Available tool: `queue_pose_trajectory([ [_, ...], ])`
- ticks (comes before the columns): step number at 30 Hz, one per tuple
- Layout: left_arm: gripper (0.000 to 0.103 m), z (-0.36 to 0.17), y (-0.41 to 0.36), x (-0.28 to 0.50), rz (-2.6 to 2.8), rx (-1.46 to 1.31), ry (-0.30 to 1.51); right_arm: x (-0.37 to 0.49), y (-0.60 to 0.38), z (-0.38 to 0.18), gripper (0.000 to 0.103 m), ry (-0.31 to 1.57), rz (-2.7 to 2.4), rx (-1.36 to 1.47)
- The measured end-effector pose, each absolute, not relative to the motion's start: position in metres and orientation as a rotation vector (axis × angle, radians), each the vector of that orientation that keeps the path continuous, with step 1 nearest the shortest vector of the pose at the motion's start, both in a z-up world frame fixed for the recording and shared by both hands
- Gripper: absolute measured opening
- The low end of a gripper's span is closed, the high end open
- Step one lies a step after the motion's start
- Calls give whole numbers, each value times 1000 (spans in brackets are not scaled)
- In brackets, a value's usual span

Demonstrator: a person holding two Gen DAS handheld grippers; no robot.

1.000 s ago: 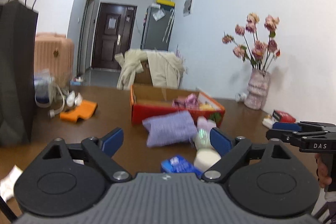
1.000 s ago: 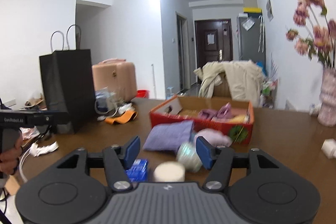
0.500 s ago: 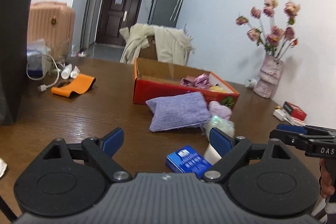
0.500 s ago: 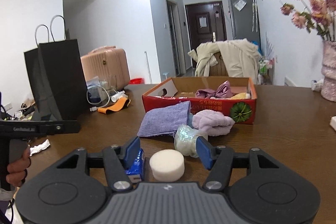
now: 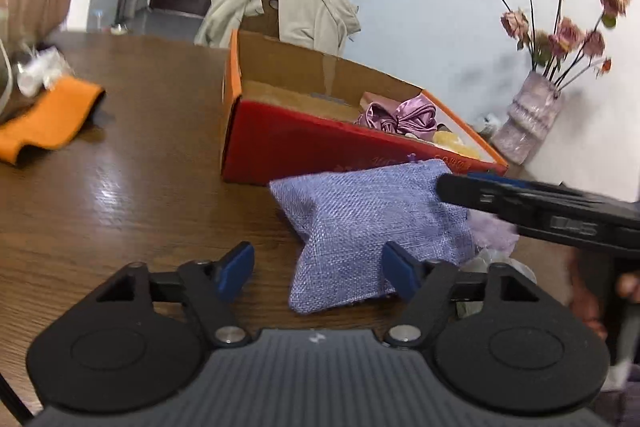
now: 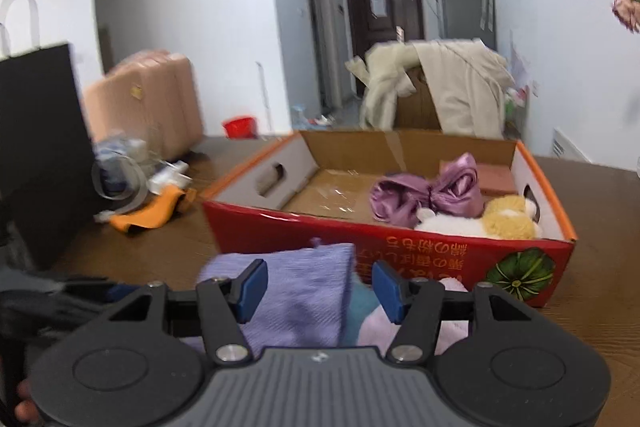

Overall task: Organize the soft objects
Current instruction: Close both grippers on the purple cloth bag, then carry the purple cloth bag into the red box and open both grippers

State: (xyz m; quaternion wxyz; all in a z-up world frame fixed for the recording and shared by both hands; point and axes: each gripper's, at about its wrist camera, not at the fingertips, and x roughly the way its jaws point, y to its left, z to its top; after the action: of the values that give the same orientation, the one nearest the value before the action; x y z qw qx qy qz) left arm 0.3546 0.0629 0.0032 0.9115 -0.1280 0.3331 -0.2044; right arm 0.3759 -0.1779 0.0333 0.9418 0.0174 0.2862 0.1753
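A lilac woven pouch (image 5: 372,223) lies on the brown table just in front of a red cardboard box (image 5: 288,147). My left gripper (image 5: 318,269) is open, its right fingertip at the pouch's near corner. My right gripper (image 6: 316,287) is open just above the pouch (image 6: 304,287); it also shows from the side in the left wrist view (image 5: 540,203). A fluffy pale-purple thing (image 6: 376,325) lies beside the pouch. The box (image 6: 400,247) holds a purple satin bow (image 6: 432,193) and a yellow and white plush toy (image 6: 496,223).
An orange cloth (image 5: 48,119) and cables lie at the table's left. A black paper bag (image 6: 36,147) stands further left. A vase of dried pink flowers (image 5: 528,123) stands at the right by the wall. A chair draped with a beige coat (image 6: 436,83) is behind the box.
Both grippers have moved forward and down toward the lilac pouch and the box. The white round pad and blue packet have dropped out of view beneath them.
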Motion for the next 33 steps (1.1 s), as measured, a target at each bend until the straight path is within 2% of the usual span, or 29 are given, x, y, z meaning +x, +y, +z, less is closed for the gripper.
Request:
queue_pose_trajectory([
  [1, 51, -1, 64, 356, -427, -274, 696, 379, -177, 30, 52, 584, 358, 46],
  [2, 46, -3, 64, 356, -438, -275, 705, 381, -177, 26, 40, 589, 371, 59],
  [4, 30, -5, 65, 356, -458, -286, 707, 382, -174, 18, 27, 607, 395, 54],
  [5, 27, -5, 65, 356, -464, -296, 706, 381, -172, 15, 19, 610, 400, 38],
  [7, 16, -4, 64, 355, -460, -292, 702, 379, -171, 14, 15, 587, 396, 32],
  [14, 9, 1, 64, 351, -465, -293, 687, 377, -173, 13, 8, 564, 397, 49],
  [19, 6, 24, 69, 337, -475, -295, 609, 360, -168, 34, 6, 501, 418, 26],
  [26, 6, 69, 68, 268, -463, -293, 542, 296, -162, 75, 6, 427, 455, 24],
  [33, 6, 84, 55, 206, -488, -269, 512, 237, -167, 84, 6, 436, 466, 57],
])
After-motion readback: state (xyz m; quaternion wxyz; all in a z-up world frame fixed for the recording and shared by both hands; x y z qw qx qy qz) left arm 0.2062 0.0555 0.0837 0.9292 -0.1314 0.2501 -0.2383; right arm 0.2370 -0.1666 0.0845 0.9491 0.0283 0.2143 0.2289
